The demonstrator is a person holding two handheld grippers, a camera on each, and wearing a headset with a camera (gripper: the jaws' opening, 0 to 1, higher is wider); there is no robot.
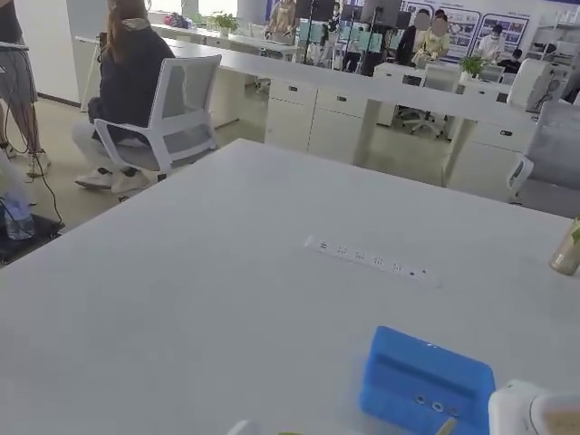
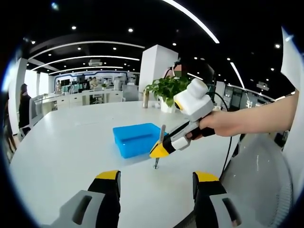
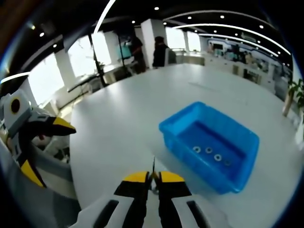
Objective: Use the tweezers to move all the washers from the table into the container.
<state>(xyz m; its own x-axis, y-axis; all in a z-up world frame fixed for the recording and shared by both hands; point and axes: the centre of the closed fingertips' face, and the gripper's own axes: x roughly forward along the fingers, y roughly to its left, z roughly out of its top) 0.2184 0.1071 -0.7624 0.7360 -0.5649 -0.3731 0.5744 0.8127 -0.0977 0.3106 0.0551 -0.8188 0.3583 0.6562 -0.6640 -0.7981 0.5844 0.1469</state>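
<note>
The blue container (image 3: 219, 124) stands on the white table, and several washers (image 3: 209, 151) lie on its floor. My right gripper (image 3: 152, 183) is shut on thin metal tweezers (image 3: 153, 166) whose tips point ahead at the table just short of the container. In the left gripper view the right gripper (image 2: 183, 137) holds the tweezers (image 2: 159, 147) tip-down on the table beside the container (image 2: 137, 137). My left gripper (image 2: 156, 190) is open and holds nothing, a little back from the container. It also shows at the left of the right gripper view (image 3: 28, 137). The container (image 1: 426, 381) sits at the table's near right.
A white power strip (image 1: 372, 258) lies flat in the table's middle. A bottle (image 1: 566, 249) stands at the right edge and a potted plant (image 2: 166, 90) beyond the container. A person sits in a chair (image 1: 172, 113) behind the table's far left corner.
</note>
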